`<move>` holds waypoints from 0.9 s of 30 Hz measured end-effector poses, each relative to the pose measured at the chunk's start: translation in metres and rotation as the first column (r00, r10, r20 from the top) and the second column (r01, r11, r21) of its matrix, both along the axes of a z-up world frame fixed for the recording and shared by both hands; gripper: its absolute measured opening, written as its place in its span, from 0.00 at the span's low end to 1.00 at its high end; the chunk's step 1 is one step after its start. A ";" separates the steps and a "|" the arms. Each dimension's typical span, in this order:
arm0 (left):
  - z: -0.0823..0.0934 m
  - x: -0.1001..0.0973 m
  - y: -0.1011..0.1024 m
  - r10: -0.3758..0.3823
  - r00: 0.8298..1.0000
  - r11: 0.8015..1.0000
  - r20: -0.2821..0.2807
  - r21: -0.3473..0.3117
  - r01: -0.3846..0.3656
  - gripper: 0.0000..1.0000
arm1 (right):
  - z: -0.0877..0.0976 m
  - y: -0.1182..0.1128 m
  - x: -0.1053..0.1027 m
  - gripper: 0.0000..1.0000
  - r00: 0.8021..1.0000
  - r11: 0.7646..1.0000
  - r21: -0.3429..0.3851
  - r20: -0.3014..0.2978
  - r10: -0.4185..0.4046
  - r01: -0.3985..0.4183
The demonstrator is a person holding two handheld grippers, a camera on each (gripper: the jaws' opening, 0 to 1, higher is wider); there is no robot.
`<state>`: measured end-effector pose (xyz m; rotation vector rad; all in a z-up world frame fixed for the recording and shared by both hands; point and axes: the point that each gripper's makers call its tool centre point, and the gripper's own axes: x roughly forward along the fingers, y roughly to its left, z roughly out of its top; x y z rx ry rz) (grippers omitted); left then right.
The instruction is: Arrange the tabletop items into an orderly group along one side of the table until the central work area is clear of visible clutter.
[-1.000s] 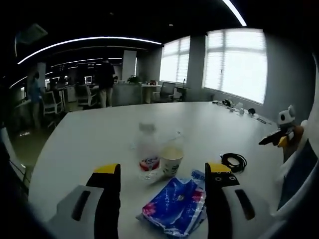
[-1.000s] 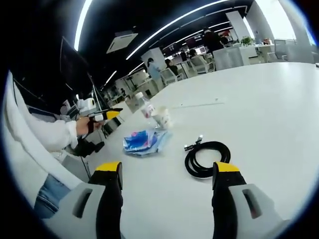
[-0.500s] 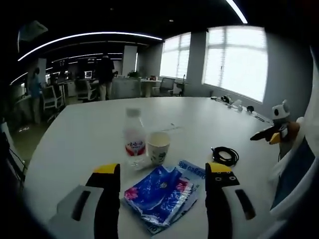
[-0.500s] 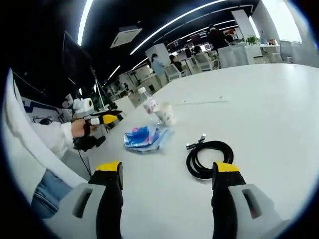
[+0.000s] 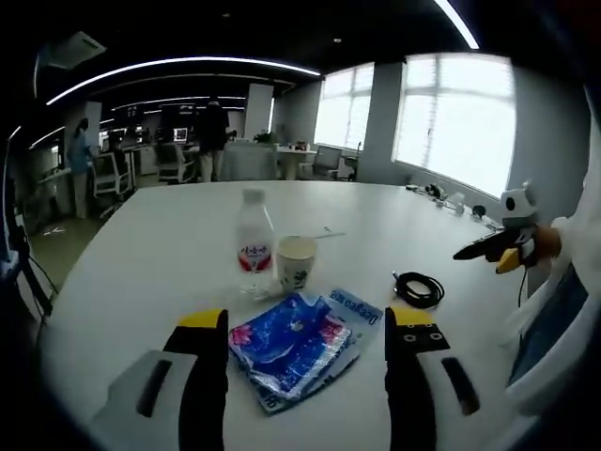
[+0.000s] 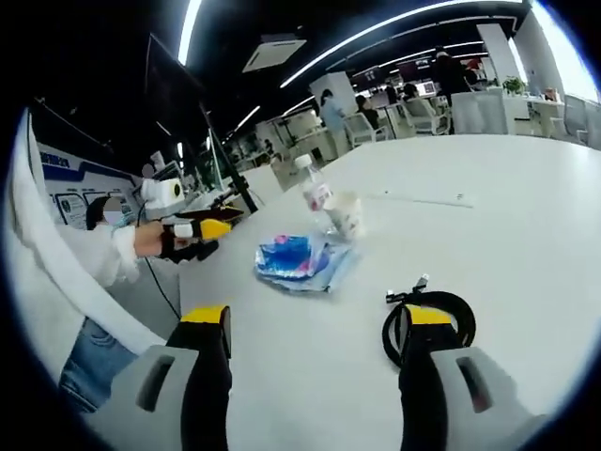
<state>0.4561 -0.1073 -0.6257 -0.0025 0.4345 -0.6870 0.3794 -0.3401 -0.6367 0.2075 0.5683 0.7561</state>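
On the white table (image 5: 160,244) a clear water bottle (image 5: 254,246) with a red label stands upright next to a paper cup (image 5: 295,263). A crumpled blue packet (image 5: 296,343) lies in front of them, just beyond my open left gripper (image 5: 306,324). A black coiled cable (image 5: 418,288) lies to the right, and a hand holds the right gripper (image 5: 481,252) past it. In the right gripper view my right gripper (image 6: 317,319) is open and holds nothing. Its right jaw covers part of the cable (image 6: 453,310). The packet (image 6: 299,261), cup (image 6: 347,214), bottle (image 6: 315,193) and left gripper (image 6: 221,222) lie beyond.
The table (image 6: 526,216) stretches wide and bare past the items. A person's white sleeve (image 6: 94,258) and jeans show at its near edge. Office chairs, desks (image 5: 254,160) and standing people are far behind, under bright windows (image 5: 455,117).
Both views have shifted with the hands. The right gripper has come closer to the cable, which now meets its right jaw. The items have not moved on the table.
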 end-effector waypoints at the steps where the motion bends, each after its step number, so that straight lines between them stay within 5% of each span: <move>1: -0.001 -0.001 0.002 0.005 1.000 1.000 -0.001 -0.001 -0.005 0.68 | 0.000 0.002 0.001 0.72 1.000 1.000 0.001 0.001 0.006 -0.006; 12: -0.005 -0.011 0.027 0.126 0.991 0.988 -0.041 -0.082 -0.129 0.64 | 0.002 0.029 0.006 0.71 0.997 0.997 -0.010 0.008 0.075 -0.075; 27: -0.016 -0.020 0.029 0.132 0.989 0.989 -0.069 -0.059 -0.136 0.62 | 0.004 0.038 0.016 0.69 0.996 0.996 -0.012 0.005 0.089 -0.089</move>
